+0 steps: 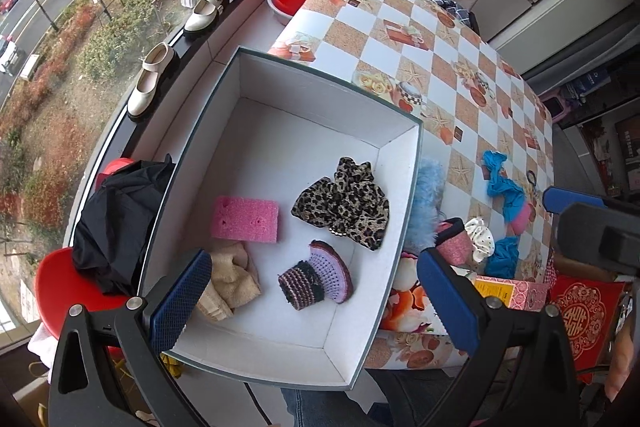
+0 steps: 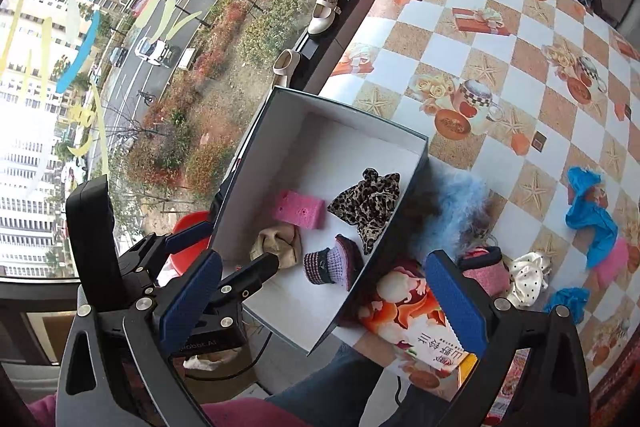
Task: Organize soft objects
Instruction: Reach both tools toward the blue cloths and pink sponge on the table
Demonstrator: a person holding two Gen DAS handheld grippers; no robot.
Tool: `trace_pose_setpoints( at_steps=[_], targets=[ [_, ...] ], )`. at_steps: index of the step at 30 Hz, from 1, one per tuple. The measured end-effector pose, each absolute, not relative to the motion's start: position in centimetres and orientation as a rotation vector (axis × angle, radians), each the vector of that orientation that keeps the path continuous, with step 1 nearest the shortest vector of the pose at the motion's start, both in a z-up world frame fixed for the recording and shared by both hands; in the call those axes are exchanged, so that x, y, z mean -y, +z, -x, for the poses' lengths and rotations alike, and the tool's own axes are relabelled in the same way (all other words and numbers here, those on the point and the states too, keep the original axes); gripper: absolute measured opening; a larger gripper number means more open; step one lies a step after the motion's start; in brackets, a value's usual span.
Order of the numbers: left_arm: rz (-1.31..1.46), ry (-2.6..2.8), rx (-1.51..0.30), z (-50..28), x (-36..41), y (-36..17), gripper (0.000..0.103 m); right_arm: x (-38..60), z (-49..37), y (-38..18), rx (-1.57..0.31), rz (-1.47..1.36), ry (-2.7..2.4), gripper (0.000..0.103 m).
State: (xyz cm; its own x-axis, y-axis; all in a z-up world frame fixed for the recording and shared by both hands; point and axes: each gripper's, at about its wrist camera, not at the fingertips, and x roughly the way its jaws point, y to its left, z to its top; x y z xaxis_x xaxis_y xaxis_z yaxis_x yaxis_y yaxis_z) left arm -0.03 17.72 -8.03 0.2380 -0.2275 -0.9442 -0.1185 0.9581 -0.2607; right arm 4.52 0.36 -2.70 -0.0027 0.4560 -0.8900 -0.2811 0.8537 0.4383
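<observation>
Both your grippers are empty right now: the left gripper (image 1: 312,303) hangs over the white cardboard box (image 1: 320,99) with its jaws spread wide and nothing between them, and the right gripper (image 2: 324,303) is just as wide apart and bare, over the box's near corner and the table edge.

Four soft pieces sit in the box: the pink sponge (image 1: 245,219), the leopard-print scrunchie (image 1: 346,205), the beige cloth (image 1: 230,281) crumpled beside the sponge, and the little purple knitted hat (image 1: 316,277) lying on its side.

Plenty left, though. On the checkered tablecloth (image 2: 500,75) you've got the fluffy light-blue piece (image 2: 452,207) pressed against the box's outer wall, the pink glittery item with the dark band (image 2: 484,267), the white polka-dot scrunchie (image 2: 526,277), and the bright blue fabric (image 2: 590,215) further out, with a pink bit tucked by it.

By my reckoning you're about halfway, and the blue fluff looks the nearest next grab.
</observation>
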Motion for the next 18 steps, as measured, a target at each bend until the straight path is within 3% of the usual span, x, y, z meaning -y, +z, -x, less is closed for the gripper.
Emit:
trace_pose_setpoints(
  at_steps=[11,18],
  targets=[
    [0.142,-0.279,-1.375,-3.9,-8.4,-6.2,0.103,16.8,-3.1,-0.9,-1.434,-0.41,0.298,0.102],
    [-0.023,-0.364,-1.402,-6.8,-0.6,-6.7,0.103,29.1,-1.8,-5.0,-1.446,-0.558,0.001,0.102]
  ],
)
